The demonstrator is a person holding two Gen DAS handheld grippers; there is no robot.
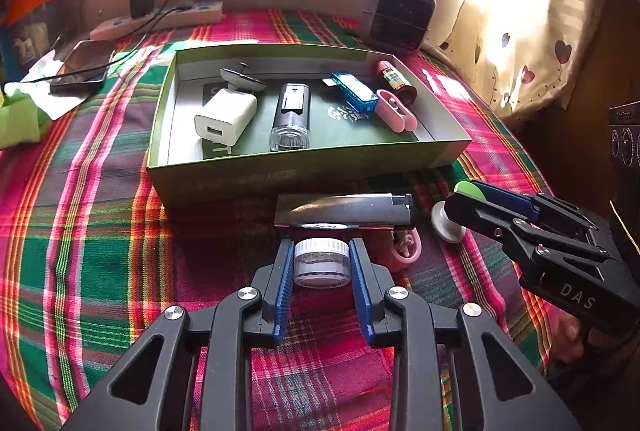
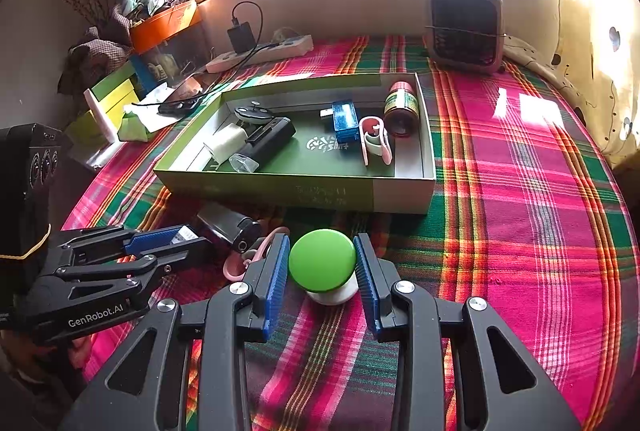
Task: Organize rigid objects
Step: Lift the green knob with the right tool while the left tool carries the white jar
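Note:
A shallow green box (image 1: 280, 179) lies on the plaid cloth and holds a white charger (image 1: 226, 121), a black and clear device (image 1: 290, 117), a blue stick (image 1: 354, 93), a pink case (image 1: 396, 111) and a small red-capped bottle (image 1: 394, 79). In front of the box my left gripper (image 1: 321, 247) is shut on a small clear jar (image 1: 322, 265) with a white lid. A silver and black lighter-shaped thing (image 1: 344, 209) and a pink loop (image 1: 406, 249) lie just beyond it. To the right, my right gripper (image 2: 322, 247) is shut on a green-topped white knob (image 2: 322, 259).
A power strip (image 1: 160, 19) with a black plug, a phone (image 1: 82, 65) and papers sit at the back left. A small fan heater (image 2: 464, 25) stands at the back right. A black speaker (image 2: 28, 167) is on the left of the right wrist view. Bare cloth stretches right of the box.

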